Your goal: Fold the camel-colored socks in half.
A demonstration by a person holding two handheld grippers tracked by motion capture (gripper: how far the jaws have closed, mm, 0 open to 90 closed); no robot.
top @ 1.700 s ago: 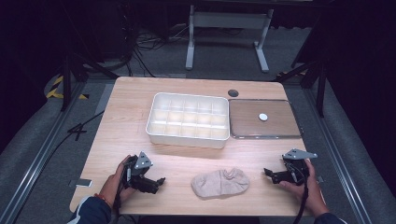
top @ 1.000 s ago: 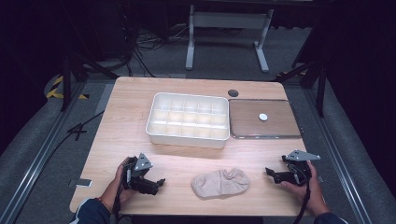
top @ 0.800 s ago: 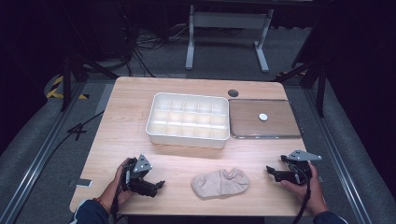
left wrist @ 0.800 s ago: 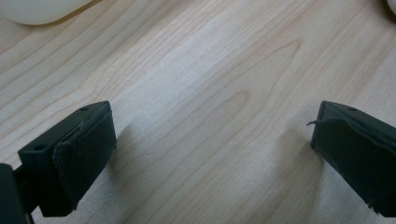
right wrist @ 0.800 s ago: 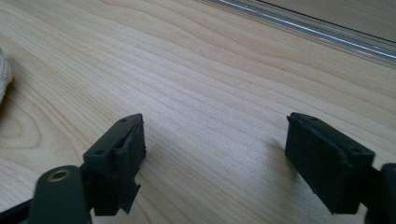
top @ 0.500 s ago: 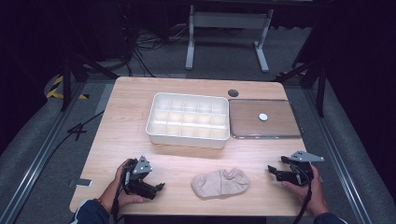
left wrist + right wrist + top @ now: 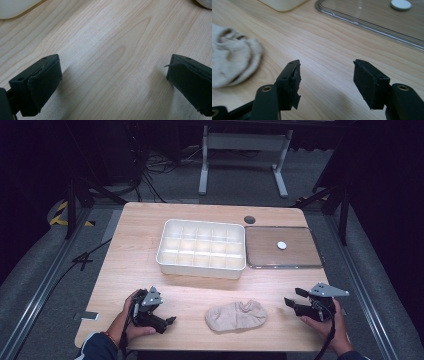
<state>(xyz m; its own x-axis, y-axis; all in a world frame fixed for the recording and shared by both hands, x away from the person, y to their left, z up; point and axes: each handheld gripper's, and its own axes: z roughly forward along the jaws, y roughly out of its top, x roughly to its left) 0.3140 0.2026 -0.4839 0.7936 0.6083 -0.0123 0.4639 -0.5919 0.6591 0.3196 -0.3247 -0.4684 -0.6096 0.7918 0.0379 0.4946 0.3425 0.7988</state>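
Note:
A beige sock [image 7: 236, 315] lies crumpled near the table's front edge, between my two grippers; its cuff end shows in the right gripper view [image 7: 233, 65]. My left gripper [image 7: 169, 322] rests on the wood to the sock's left, jaws wide apart over bare table [image 7: 113, 75]. To the sock's right, my right gripper [image 7: 295, 296] points toward it from a short way off. Its jaws have just been closing and now stand partly apart [image 7: 325, 82], with nothing between them.
A white compartment tray [image 7: 201, 248] stands at mid-table, its corner in the right gripper view [image 7: 283, 4]. Beside it on the right lies a clear flat lid [image 7: 283, 248] with a small white disc [image 7: 282, 245] on it. A dark round grommet [image 7: 249, 219] sits near the table's back edge.
The right gripper's jaws have narrowed. Both hands have shifted only slightly; the sock has not moved.

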